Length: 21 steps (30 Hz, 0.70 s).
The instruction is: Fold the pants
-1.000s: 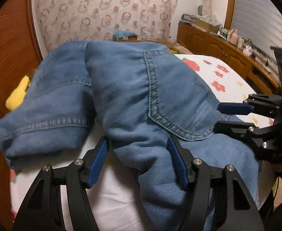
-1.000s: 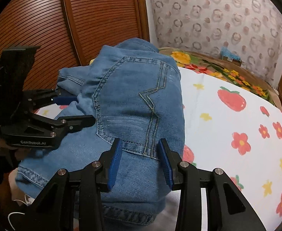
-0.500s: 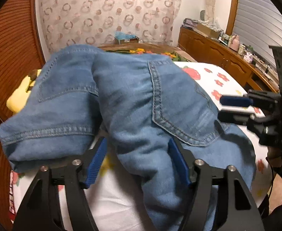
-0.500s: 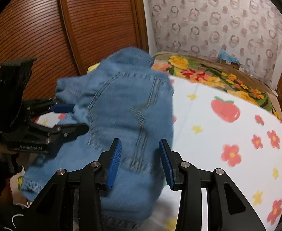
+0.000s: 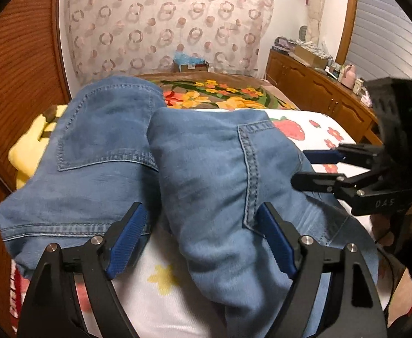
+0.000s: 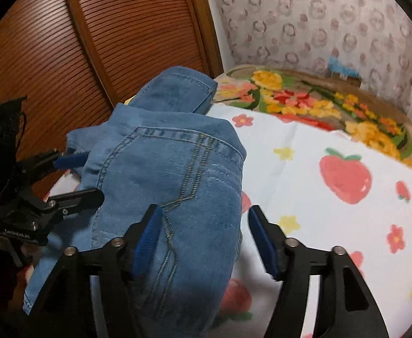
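Observation:
Blue jeans [image 5: 206, 169] lie folded in a bundle on the bed's white strawberry-print sheet [image 6: 332, 197], back pockets facing up. My left gripper [image 5: 199, 225] straddles the near fold; its jaws are opening, the left pad clear of the denim and the right pad beside it. My right gripper [image 6: 206, 219] straddles the jeans [image 6: 172, 186] from the other side; its jaws are opening too, with cloth lying loose between them. Each gripper appears in the other's view: the right gripper [image 5: 310, 169] at the bundle's right edge, the left gripper [image 6: 90, 178] at its left edge.
A yellow soft item [image 5: 28, 152] lies past the jeans by the slatted wooden wardrobe doors [image 6: 65, 56]. A floral blanket [image 5: 220, 95] covers the far end of the bed. A cluttered wooden sideboard [image 5: 318, 90] runs along the right wall.
Both grippers' jaws have spread wider, the right one most, letting go of the denim edge. The right gripper has drawn back, and the jeans have settled lower on the sheet.

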Available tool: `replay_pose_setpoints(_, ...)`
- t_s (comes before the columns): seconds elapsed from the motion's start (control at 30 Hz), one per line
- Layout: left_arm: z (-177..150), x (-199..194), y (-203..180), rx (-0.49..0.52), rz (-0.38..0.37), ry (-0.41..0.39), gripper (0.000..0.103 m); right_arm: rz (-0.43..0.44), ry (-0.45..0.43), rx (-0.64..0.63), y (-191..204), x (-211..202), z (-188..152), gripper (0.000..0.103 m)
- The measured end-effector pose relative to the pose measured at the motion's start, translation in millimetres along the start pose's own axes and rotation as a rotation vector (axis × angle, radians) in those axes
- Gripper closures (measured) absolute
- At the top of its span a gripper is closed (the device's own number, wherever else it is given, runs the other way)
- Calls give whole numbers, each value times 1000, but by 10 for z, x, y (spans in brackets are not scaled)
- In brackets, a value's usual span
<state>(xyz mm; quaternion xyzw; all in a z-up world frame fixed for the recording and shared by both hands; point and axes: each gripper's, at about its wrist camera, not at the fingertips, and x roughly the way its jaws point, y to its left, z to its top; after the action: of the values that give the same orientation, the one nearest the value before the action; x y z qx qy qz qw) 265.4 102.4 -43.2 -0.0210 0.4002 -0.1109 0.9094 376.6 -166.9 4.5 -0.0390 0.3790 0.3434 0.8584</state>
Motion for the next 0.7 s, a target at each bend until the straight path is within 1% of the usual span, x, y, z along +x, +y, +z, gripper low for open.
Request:
replay_pose_setpoints(0.03,6,35,15,-9,-19,0,22,23,5,20,-68,47,32,31)
replay_pose_setpoints(0.07,7,91,46,-25,-50,5,30,55,12,36,-115,98,44,31)
replay_pose_setpoints(0.1,4,133,61,-41,-72,20,34,79,23,56,-162,159,41,31)
replay_pose_setpoints(0.17,-14,170,87,-67,-121,23,47,125,42,108,-266,251,22,31)
replay_pose_setpoints(0.2,-33,168,86,-70,-136,19,49,147,44,128,-298,267,18,38)
replay_pose_setpoints(0.23,-44,165,74,-75,-151,19,59,184,48,141,-318,277,19,51)
replay_pose_setpoints(0.27,-51,147,79,-88,-178,19,70,217,48,150,-331,269,32,58)
replay_pose_setpoints(0.3,-55,118,68,-95,-195,18,73,233,47,153,-315,246,46,66)
replay_pose_setpoints(0.33,-47,72,51,-94,-202,11,78,227,49,137,-279,215,68,74)
replay_pose_setpoints(0.37,-36,-6,25,-87,-209,-5,82,220,34,107,-217,136,107,76)
replay_pose_setpoints(0.4,-16,-130,4,-80,-214,-36,82,228,4,93,-153,20,155,77)
replay_pose_setpoints(0.47,35,-386,-1,-84,-225,-91,82,280,-46,69,5,-249,304,78)
replay_pose_setpoints(0.6,154,-1033,127,-103,-216,-223,82,270,-106,-77,565,-672,690,78)
replay_pose_setpoints(0.7,212,-1475,310,-122,-189,-305,82,269,-130,-185,971,-833,955,78)
